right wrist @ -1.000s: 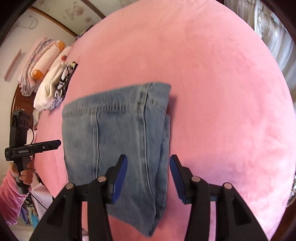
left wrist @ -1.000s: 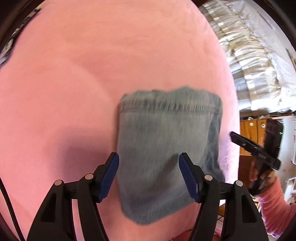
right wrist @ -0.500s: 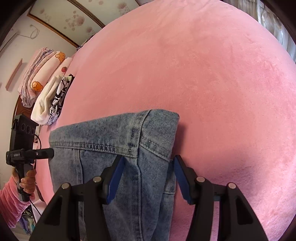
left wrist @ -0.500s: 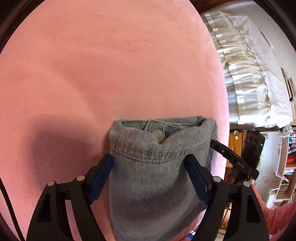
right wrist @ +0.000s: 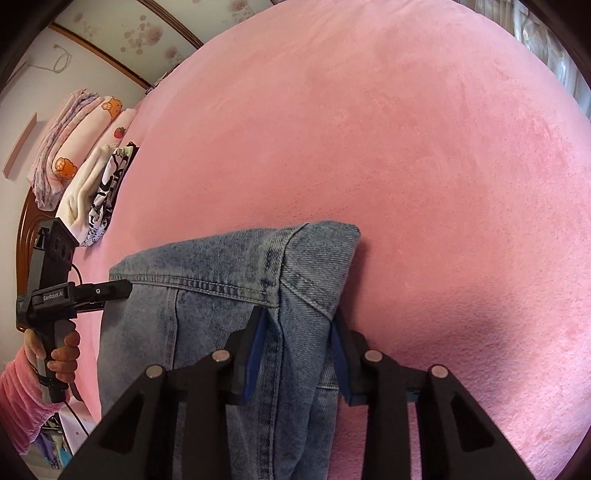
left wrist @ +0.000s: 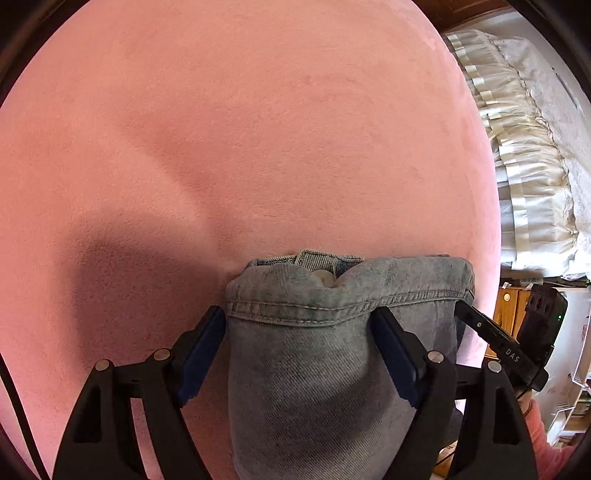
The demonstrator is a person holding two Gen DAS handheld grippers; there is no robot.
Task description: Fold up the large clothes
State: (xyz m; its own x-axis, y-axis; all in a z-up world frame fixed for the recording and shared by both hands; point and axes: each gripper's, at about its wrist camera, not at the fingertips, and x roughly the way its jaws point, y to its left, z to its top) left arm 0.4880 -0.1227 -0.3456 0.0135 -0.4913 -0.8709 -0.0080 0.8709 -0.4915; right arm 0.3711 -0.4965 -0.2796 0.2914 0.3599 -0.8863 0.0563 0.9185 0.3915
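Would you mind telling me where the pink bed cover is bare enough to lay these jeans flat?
The pink cover is bare beyond and to the right of the jeans. The far-left corner is crowded with folded bedding and folded clothes.

This is a bedroom in a home. A bed (right wrist: 406, 147) under a pink plush blanket (left wrist: 258, 129) fills both views. At its far corner, against a curved wooden headboard (right wrist: 26, 218), lie folded blankets (right wrist: 74, 147) printed with bears and strawberries. Floral wallpaper (right wrist: 147, 33) rises behind the bed. Beside it stands a second bed with a cream ruffled cover (left wrist: 528, 177), with a wooden cabinet (left wrist: 511, 299) just beyond.
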